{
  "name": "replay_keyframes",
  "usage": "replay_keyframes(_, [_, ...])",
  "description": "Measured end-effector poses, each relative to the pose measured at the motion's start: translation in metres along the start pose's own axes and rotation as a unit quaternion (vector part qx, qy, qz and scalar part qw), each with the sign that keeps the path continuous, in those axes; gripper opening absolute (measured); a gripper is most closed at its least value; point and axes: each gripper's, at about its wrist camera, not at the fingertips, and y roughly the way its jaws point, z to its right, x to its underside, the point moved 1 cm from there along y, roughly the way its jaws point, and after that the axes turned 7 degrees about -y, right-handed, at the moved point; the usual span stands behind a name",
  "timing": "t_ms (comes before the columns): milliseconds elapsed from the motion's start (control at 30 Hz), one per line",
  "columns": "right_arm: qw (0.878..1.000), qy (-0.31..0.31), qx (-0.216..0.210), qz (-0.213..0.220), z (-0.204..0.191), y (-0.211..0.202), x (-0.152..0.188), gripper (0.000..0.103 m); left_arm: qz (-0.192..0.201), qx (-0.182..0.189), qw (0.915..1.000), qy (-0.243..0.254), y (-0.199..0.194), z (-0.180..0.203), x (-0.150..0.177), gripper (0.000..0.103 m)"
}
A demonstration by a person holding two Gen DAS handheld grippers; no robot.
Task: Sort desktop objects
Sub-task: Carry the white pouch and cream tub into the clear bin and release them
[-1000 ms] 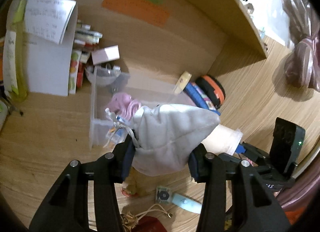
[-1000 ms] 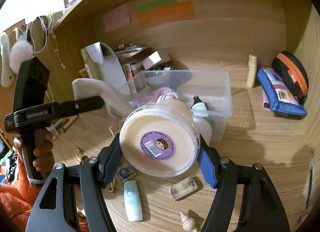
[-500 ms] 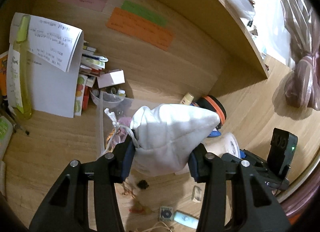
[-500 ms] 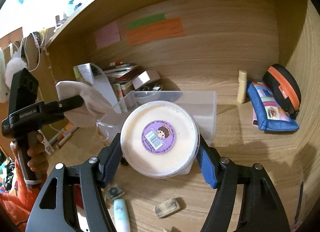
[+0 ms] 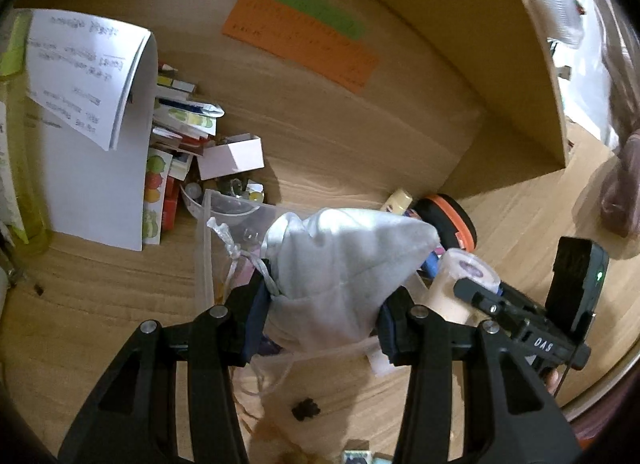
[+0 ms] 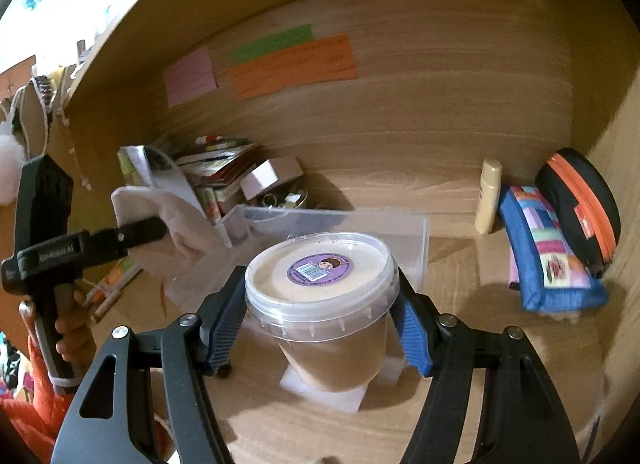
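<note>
My left gripper [image 5: 322, 322] is shut on a pale grey drawstring pouch [image 5: 344, 264], held in the air over the near left end of a clear plastic bin [image 5: 202, 260]. From the right wrist view the pouch [image 6: 176, 219] hangs at the bin's left end [image 6: 344, 219]. My right gripper [image 6: 320, 324] is shut on a clear tub [image 6: 324, 304] with beige contents and a purple sticker on its lid, held above the bin's near side. That tub [image 5: 464, 284] shows at the right in the left wrist view.
Books and a white box [image 5: 232, 157] are stacked behind the bin, beside a folded paper sheet [image 5: 92, 135]. A blue patchwork pouch [image 6: 548, 252], a black-and-orange case [image 6: 580, 203] and a cream tube [image 6: 488, 195] stand at the right. Small bits [image 5: 306, 410] lie on the desk in front.
Both grippers have moved forward toward the bin and the back wall, each carrying its load. The tub has tipped more upright and now hangs over the bin's near side.
</note>
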Motion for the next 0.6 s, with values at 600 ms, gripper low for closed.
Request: replay_keyframes(600, [0.999,-0.001,-0.02,-0.05,-0.002,0.057,0.008,0.065,-0.054,-0.041,0.9977,0.007,0.04,-0.017,0.013,0.046])
